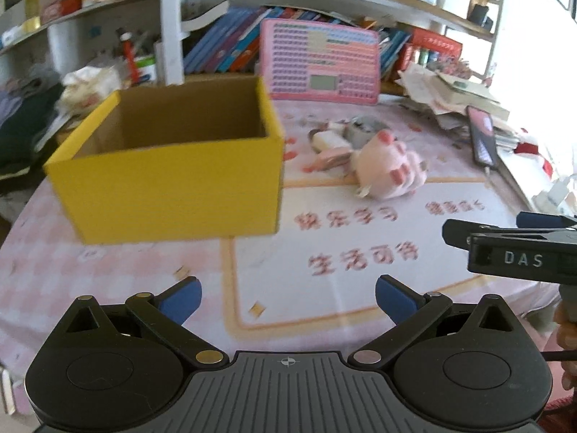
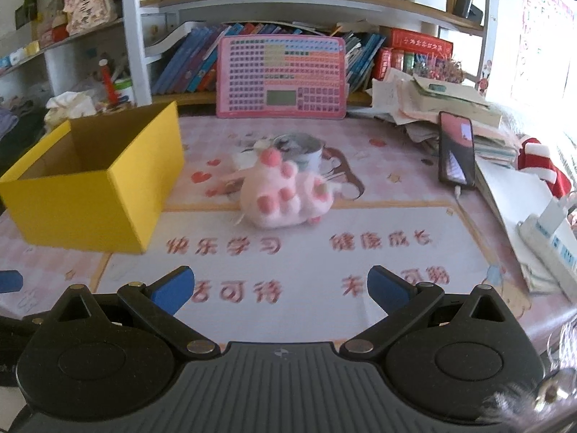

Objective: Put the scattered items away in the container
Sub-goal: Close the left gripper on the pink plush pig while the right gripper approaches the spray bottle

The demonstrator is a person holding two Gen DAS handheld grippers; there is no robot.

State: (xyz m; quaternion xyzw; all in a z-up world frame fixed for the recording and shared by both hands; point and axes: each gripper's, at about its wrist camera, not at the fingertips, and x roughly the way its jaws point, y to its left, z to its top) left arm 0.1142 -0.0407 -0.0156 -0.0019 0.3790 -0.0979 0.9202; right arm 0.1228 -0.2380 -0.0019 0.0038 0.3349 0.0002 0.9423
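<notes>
A yellow cardboard box [image 1: 169, 184] [image 2: 86, 195], open at the top and looking empty, stands on the left of the pink mat. To its right lies a pink plush toy [image 1: 391, 166] [image 2: 285, 195] with a tape roll [image 1: 360, 128] [image 2: 303, 151] and small flat items [image 1: 330, 140] just behind it. My left gripper [image 1: 288, 299] hovers open over the mat, in front of the box and short of it. My right gripper [image 2: 281, 288] is open too, aimed at the plush toy from a distance; its side [image 1: 505, 245] shows at the right of the left wrist view.
A pink keyboard toy [image 2: 281, 75] leans against a shelf of books at the back. A phone [image 2: 456, 151] and stacked papers [image 2: 443, 104] crowd the right side. Cloth and clutter [image 1: 90, 83] sit behind the box at left.
</notes>
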